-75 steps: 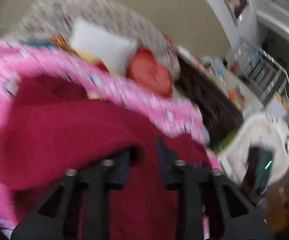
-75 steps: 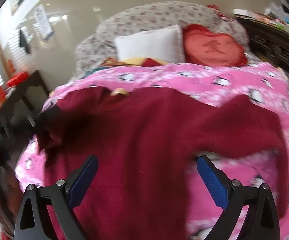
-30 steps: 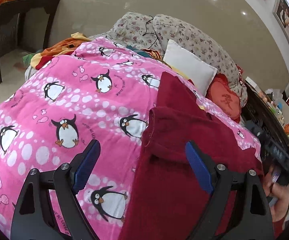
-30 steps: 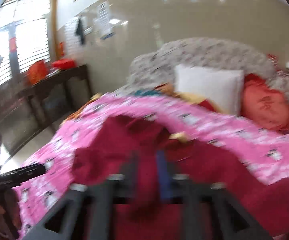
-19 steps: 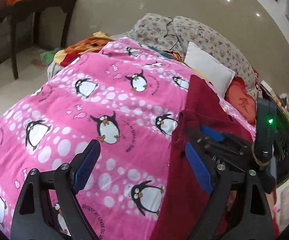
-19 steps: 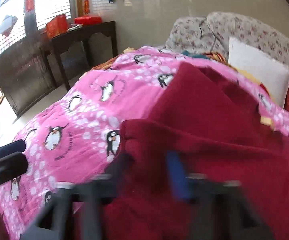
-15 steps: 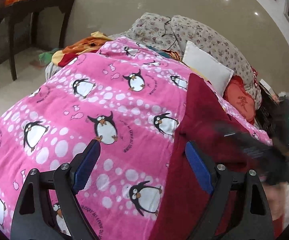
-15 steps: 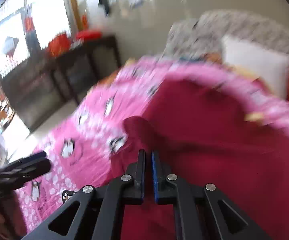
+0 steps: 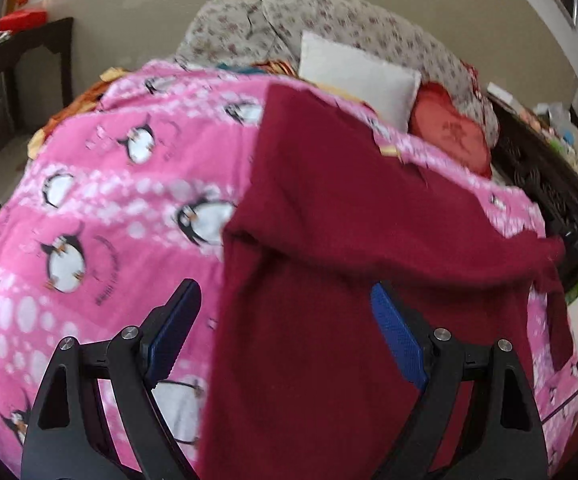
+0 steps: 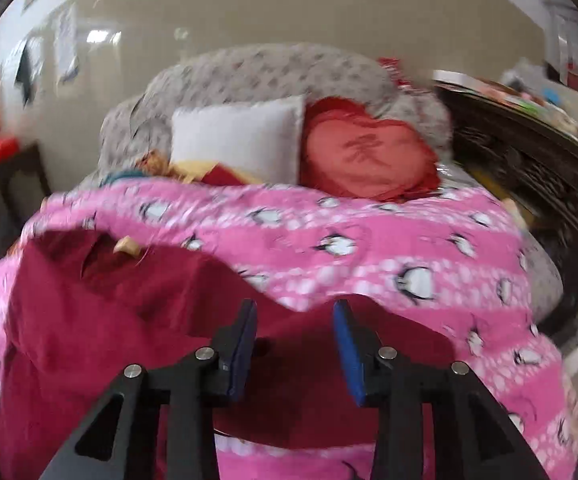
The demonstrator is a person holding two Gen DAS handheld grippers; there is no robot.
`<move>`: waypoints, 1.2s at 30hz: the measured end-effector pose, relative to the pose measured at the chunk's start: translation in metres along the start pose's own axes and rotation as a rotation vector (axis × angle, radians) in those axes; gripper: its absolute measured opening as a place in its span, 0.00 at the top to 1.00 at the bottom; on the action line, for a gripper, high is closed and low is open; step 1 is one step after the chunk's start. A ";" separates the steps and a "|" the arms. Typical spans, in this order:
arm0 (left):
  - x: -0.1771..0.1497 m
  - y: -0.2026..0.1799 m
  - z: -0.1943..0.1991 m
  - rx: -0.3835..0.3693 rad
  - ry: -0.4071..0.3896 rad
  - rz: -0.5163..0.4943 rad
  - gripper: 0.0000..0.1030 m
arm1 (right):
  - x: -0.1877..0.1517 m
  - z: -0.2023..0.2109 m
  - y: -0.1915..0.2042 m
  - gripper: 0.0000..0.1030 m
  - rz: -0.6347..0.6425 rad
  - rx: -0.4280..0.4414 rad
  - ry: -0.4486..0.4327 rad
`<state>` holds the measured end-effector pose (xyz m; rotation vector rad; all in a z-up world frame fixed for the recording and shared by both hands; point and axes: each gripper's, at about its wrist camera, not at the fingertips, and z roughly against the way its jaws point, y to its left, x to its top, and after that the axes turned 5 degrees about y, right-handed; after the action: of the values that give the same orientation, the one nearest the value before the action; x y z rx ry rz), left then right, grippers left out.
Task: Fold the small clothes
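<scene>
Two grippers are seen over one dark red garment spread on the pink penguin blanket. The left gripper is held wide apart, nothing between its pads, hovering above the garment's left edge. The right gripper is seen partly spread, jaws narrower than the left's, with nothing clamped; the red cloth lies just below and beyond the pads.

Change noted: half a second ago the right jaws were pressed together over the left sleeve area; now they are parted and the view has been swung to the garment's right side. In the left view the left sleeve is now seen laid across the body, a folded edge running diagonally over the chest. So the first sleeve fold is judged done and released.

Right sleeve is seen still stretched out over the blanket toward the bed's right side, apparently unfolded. Judged next: that sleeve is to be gripped and carried inward. Heavy motion blur in the right view; contact with cloth cannot be told. White pillow and red heart cushion are left untouched at the head of the bed.
</scene>
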<state>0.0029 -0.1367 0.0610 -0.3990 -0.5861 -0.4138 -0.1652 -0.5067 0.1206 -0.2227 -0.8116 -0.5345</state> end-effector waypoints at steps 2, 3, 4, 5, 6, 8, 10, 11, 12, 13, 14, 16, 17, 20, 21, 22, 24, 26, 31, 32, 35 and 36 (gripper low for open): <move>-0.002 0.000 -0.005 0.019 0.004 -0.002 0.15 | 0.002 0.013 0.000 0.56 -0.040 0.082 -0.038; -0.003 0.002 -0.007 0.033 0.002 0.008 0.15 | 0.005 0.017 0.012 0.56 -0.026 0.155 -0.048; -0.003 0.004 -0.008 0.037 -0.002 0.020 0.15 | 0.009 0.016 0.033 0.56 0.024 0.241 -0.038; -0.002 0.007 -0.009 0.039 -0.008 0.036 0.15 | 0.013 0.012 0.053 0.56 0.071 0.307 -0.020; -0.002 0.011 -0.010 0.041 -0.017 0.053 0.15 | 0.016 0.008 0.082 0.56 0.131 0.389 0.002; -0.003 0.018 -0.013 0.056 -0.022 0.075 0.16 | 0.022 -0.003 0.136 0.55 0.237 0.473 0.020; -0.003 0.026 -0.016 0.076 -0.024 0.090 0.15 | 0.023 -0.023 0.200 0.55 0.374 0.497 0.036; -0.002 0.030 -0.017 0.082 -0.026 0.098 0.15 | 0.024 -0.034 0.224 0.55 0.419 0.500 0.054; -0.001 0.037 -0.020 0.086 -0.028 0.115 0.15 | 0.025 -0.051 0.248 0.55 0.461 0.511 0.084; 0.000 0.042 -0.022 0.085 -0.028 0.128 0.15 | 0.026 -0.066 0.267 0.55 0.493 0.512 0.113; 0.000 0.047 -0.024 0.077 -0.026 0.146 0.16 | 0.027 -0.083 0.285 0.55 0.518 0.487 0.135; -0.001 0.053 -0.025 0.051 -0.043 0.156 0.16 | 0.023 -0.109 0.298 0.56 0.532 0.433 0.147; -0.002 0.052 -0.025 0.053 -0.049 0.144 0.15 | 0.024 -0.119 0.302 0.70 0.517 0.446 0.148; -0.003 0.049 -0.026 0.062 -0.049 0.103 0.15 | 0.030 -0.119 0.302 0.96 0.490 0.511 0.149; -0.003 0.050 -0.025 0.054 -0.052 0.103 0.15 | 0.031 -0.113 0.308 0.96 0.506 0.502 0.124; -0.002 0.053 -0.023 0.041 -0.057 0.113 0.16 | 0.035 -0.109 0.314 0.96 0.519 0.500 0.097; -0.002 0.057 -0.016 0.043 -0.079 0.129 0.16 | 0.042 -0.098 0.329 0.96 0.523 0.524 0.050; -0.003 0.060 -0.007 0.085 -0.130 0.136 0.15 | 0.047 -0.096 0.346 0.96 0.520 0.539 0.027; -0.006 0.066 0.002 0.077 -0.191 0.144 0.16 | 0.035 -0.123 0.369 0.95 0.507 0.502 0.083; -0.007 0.066 0.004 0.073 -0.199 0.142 0.16 | 0.033 -0.120 0.362 0.92 0.507 0.509 0.096; -0.009 0.060 0.013 0.049 -0.257 0.112 0.15 | 0.029 -0.088 0.319 0.60 0.496 0.514 0.087; -0.010 0.056 0.018 0.043 -0.287 0.095 0.15 | 0.029 -0.074 0.293 0.55 0.471 0.484 0.079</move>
<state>0.0142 -0.0789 0.0553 -0.4464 -0.8498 -0.2538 0.0542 -0.2981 0.0953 0.0567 -0.7563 0.1017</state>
